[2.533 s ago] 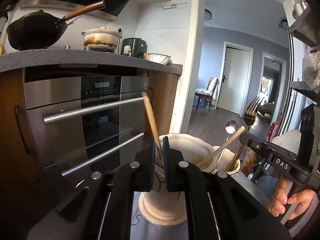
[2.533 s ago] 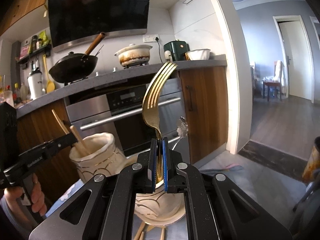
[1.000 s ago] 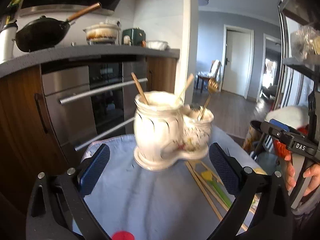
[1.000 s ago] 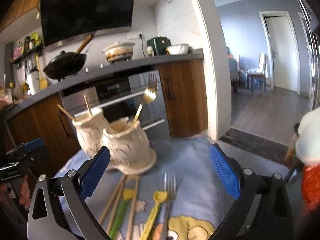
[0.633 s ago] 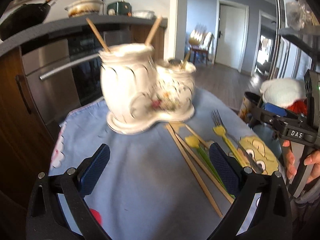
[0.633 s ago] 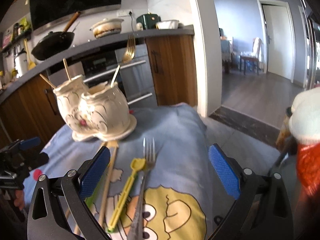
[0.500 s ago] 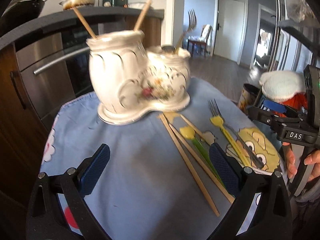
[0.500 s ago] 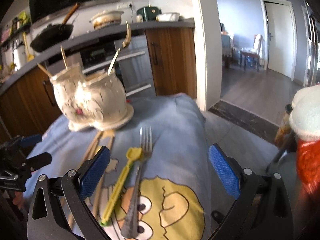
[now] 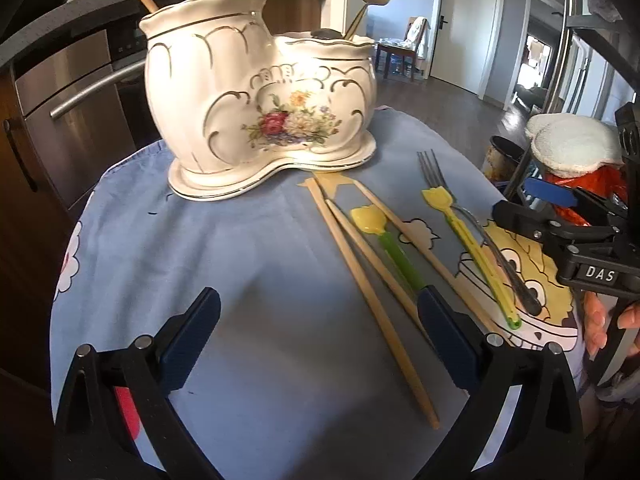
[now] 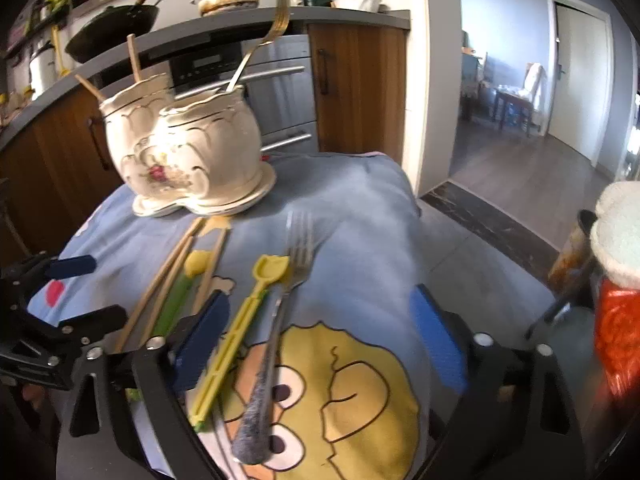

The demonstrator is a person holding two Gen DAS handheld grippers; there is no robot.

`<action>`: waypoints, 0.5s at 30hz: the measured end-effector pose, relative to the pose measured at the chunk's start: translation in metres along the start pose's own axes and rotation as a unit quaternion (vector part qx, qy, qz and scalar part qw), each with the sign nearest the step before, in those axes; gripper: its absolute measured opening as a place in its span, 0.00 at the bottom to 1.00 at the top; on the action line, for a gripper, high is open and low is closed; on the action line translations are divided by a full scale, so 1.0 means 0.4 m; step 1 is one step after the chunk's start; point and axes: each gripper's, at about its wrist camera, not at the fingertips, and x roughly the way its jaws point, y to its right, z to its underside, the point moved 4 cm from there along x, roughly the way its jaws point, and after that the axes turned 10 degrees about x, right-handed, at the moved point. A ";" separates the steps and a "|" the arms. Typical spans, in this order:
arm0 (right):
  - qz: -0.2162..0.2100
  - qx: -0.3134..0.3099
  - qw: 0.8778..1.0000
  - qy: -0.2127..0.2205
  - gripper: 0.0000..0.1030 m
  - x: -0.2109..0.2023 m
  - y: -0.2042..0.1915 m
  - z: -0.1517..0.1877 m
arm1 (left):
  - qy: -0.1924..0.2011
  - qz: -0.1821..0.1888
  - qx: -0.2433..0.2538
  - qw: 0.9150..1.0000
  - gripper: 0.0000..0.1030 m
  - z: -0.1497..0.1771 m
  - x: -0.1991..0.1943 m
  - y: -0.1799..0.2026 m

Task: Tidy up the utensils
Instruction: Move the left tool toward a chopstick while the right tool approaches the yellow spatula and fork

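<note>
Left gripper [image 9: 318, 336] tipped down over blue cloth [image 9: 240, 280], jaws wide and empty, right gripper [image 10: 320, 336] tipped down, jaws closing around metal fork [image 10: 276, 320], not touching it

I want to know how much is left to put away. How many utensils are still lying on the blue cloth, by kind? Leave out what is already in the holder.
wooden chopsticks: 3
plastic utensils: 2 (one green-handled, one all yellow)
metal fork: 1
Total: 6
</note>
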 end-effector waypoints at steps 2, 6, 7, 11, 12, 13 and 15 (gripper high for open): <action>-0.005 -0.005 1.000 -0.005 0.72 0.000 -0.011 0.004 | -0.007 0.000 0.006 1.000 0.82 -0.003 0.004 0.007; -0.026 -0.006 0.999 -0.024 0.50 0.006 -0.033 0.012 | -0.019 0.009 0.014 1.000 0.69 -0.005 0.013 0.021; -0.030 -0.007 0.999 -0.027 0.48 0.006 -0.038 0.013 | -0.022 0.012 0.014 1.000 0.67 -0.004 0.015 0.025; -0.044 -0.015 0.998 -0.044 0.45 0.018 -0.064 0.021 | -0.029 0.015 0.023 0.999 0.55 -0.002 0.022 0.043; -0.044 -0.016 0.998 -0.051 0.40 0.025 -0.068 0.024 | -0.029 0.014 0.024 0.999 0.54 -0.003 0.024 0.044; -0.044 -0.015 0.997 -0.057 0.36 0.031 -0.071 0.027 | -0.030 0.013 0.024 0.999 0.53 -0.005 0.025 0.045; -0.041 -0.016 0.997 -0.063 0.29 0.039 -0.075 0.029 | -0.035 0.007 0.024 0.999 0.48 -0.009 0.029 0.040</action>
